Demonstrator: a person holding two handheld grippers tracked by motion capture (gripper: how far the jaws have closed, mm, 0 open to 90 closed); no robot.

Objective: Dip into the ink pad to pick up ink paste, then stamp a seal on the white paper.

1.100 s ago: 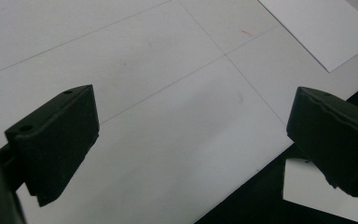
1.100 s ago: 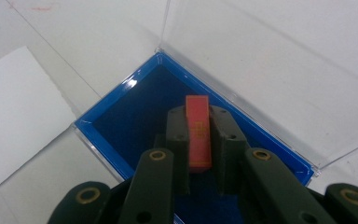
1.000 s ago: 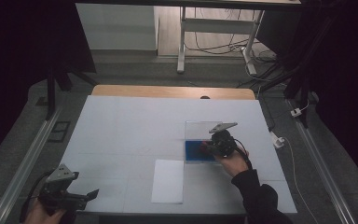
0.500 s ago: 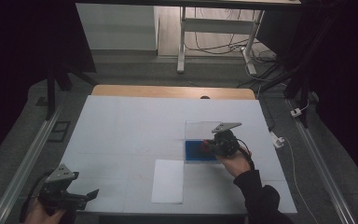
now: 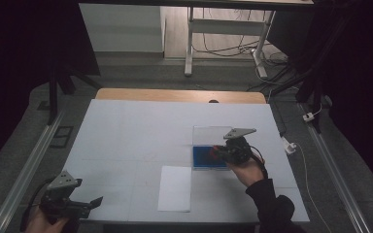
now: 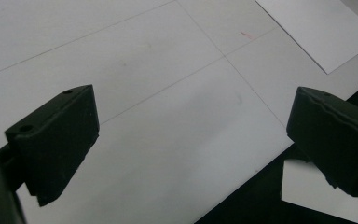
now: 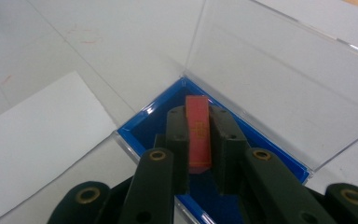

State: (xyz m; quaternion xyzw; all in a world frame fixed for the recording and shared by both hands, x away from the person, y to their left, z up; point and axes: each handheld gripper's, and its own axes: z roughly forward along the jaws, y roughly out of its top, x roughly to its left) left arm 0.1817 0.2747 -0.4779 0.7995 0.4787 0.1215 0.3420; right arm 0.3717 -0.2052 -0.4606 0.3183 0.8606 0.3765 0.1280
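Right gripper [image 7: 199, 140] stays clenched on the red block [image 7: 198, 130], holding it over the blue base of the clear box [image 7: 279, 154] — barely shifted from a second ago. Left gripper [image 6: 191, 140] hangs with jaws wide apart at the table's [image 5: 126, 136] near left corner, unmoved, white sheet [image 5: 176, 187] well apart.

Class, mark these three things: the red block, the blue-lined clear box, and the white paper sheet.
red block [image 7: 198, 128], right gripper view, its top face.
blue-lined clear box [image 7: 279, 70], right gripper view, its raised clear lid.
white paper sheet [image 5: 176, 188], high view, its middle.
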